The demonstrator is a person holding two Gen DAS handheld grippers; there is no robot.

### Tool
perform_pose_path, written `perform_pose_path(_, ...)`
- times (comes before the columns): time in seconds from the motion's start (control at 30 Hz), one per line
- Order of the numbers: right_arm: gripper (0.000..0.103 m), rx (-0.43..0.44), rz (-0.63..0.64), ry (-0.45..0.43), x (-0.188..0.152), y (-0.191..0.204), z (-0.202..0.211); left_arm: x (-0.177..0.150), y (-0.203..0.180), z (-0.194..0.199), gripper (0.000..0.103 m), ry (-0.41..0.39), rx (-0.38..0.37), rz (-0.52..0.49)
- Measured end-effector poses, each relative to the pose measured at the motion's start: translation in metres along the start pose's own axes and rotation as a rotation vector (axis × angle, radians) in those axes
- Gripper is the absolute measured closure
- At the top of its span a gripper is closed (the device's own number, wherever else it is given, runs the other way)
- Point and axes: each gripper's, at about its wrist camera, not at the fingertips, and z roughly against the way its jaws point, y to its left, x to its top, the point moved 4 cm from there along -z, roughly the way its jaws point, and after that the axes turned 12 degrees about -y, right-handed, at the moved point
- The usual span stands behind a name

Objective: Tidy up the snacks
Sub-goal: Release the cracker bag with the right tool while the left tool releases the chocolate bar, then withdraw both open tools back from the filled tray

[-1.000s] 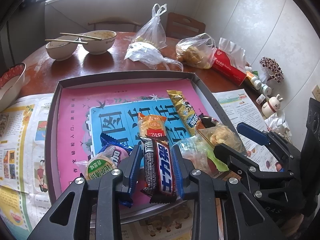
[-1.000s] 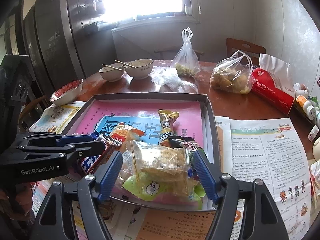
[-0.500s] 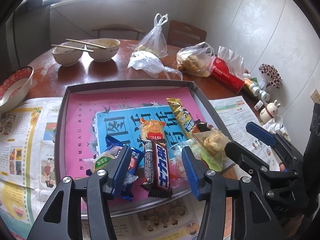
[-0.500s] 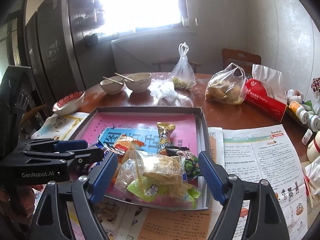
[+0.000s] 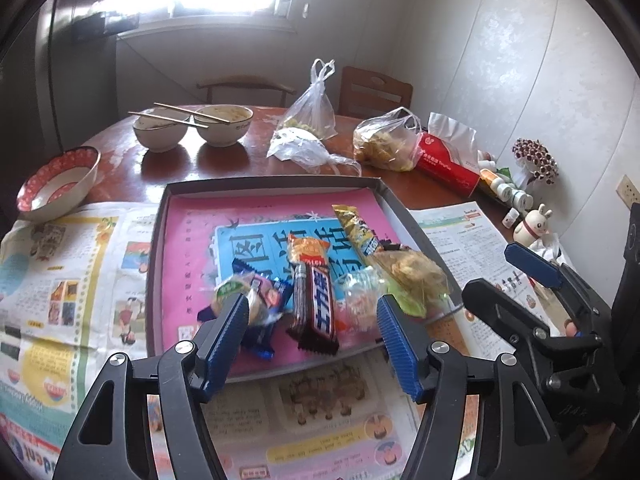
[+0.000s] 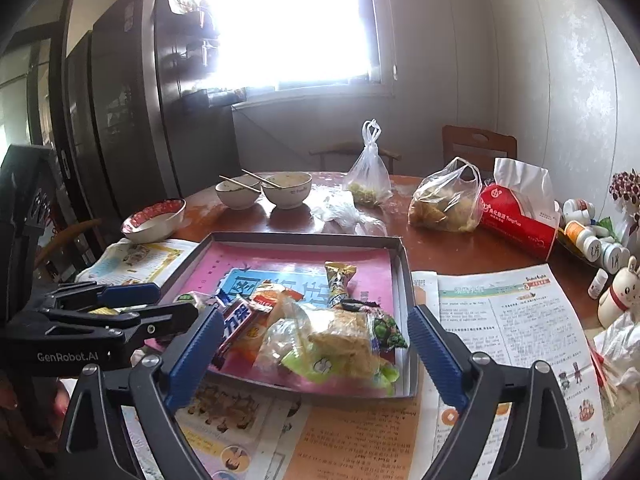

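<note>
Through my left wrist camera, my left gripper (image 5: 312,320) hangs over the near edge of the grey tray (image 5: 158,240), its fingers released and just opened wider, nothing pressed between them. Below, in the tray, lies the chocolate bar (image 5: 318,304), upright along my line of sight, with a round green-topped cake (image 5: 236,292) touching a blue wrapper on its left and a clear crinkly packet (image 5: 360,296) on its right. An orange sachet (image 5: 308,250) and a gold stick pack (image 5: 354,226) lie further in. My right gripper (image 5: 504,276) shows at the right edge.

Through my right wrist camera, my right gripper (image 6: 316,340) stands spread wide, its fingers also just opened, framing the bag of crackers (image 6: 340,344) without touching it; a green pea packet (image 6: 386,330) lies beside that. All the snacks sit bunched in the tray's near right part on the bench (image 6: 420,248).

I judge both placements finished. Next I must pick a snack from the heap and shift it into the bare pink far half, closing only on one wrapper.
</note>
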Motion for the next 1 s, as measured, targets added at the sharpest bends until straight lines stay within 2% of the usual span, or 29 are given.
perform_pose_path(0.3, 0.007, 0.005, -0.017, 0.060, -0.026, 0.006, 0.016, -0.031, 0.005, 0.025, 0.035, -0.007, 0.012, 0.018)
perform_pose_path(0.57, 0.007, -0.033, -0.010, 0.103, -0.051, 0.010, 0.029, -0.060, 0.005, 0.032, 0.035, 0.027, 0.021, 0.031)
perform_pose_path(1.0, 0.007, -0.067, -0.004, 0.121, -0.064, 0.015, 0.039, -0.078, 0.003, 0.039, 0.035, 0.046, 0.023, 0.013)
